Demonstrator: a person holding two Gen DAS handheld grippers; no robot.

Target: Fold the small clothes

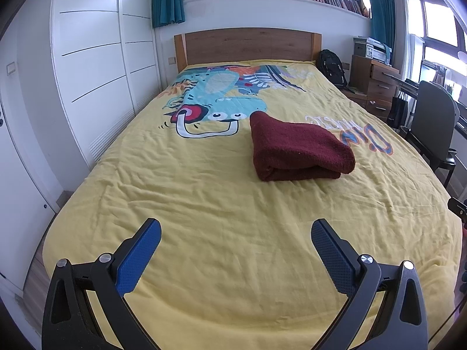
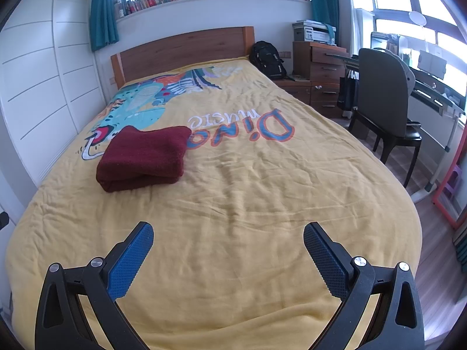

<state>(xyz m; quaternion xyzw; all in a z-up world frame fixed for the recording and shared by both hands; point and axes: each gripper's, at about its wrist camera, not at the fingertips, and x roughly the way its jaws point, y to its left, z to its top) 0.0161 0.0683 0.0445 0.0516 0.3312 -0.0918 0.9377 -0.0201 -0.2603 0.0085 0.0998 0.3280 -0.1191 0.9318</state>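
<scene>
Since the maroon garment (image 1: 300,148) already lies folded in a thick bundle mid-bed on the yellow bedspread (image 1: 204,204), the left claw (image 1: 236,227) and right claw (image 2: 228,230) hang spread and empty, well short of it, probably because folding looks done.

Folded maroon garment (image 2: 143,157), seemingly knit, on bedspread (image 2: 262,189)
</scene>
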